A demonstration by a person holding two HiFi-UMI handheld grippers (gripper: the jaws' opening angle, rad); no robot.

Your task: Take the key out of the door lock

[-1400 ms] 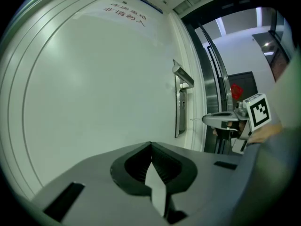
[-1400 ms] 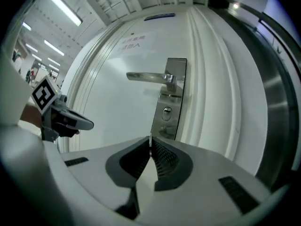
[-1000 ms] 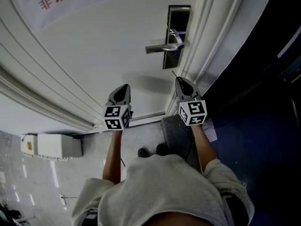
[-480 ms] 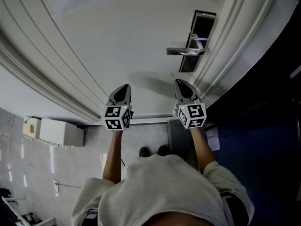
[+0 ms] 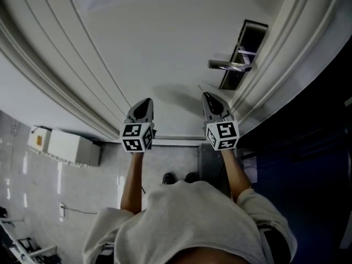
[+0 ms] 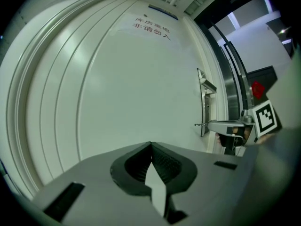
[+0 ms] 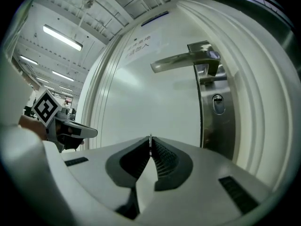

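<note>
Starting at the left, the left tool (image 5: 146,104) is held level beside its partner, its jaws pressed together on nothing. It seems parked there because it has no part in handling the key. Ahead of both stands the white door (image 5: 165,43), with a red-lettered notice (image 6: 151,25) high on it. The right tool (image 5: 209,97) is clamped closed, and a thin sliver of metal stands up from between its tips. I take this for the key (image 7: 150,138), pinched across its flat, probably so that it cannot twist in the grip. In the left gripper view the same sliver pokes out of the right tool's nose toward the door without touching it. Further right, the lever handle (image 5: 226,65) sits above the steel lock plate (image 7: 217,126), and the keyhole (image 7: 217,103) in that plate looks empty. By that reading the key is already out of the lock and well apart from it, lower than the handle, and little seems left beyond carrying it away.
</note>
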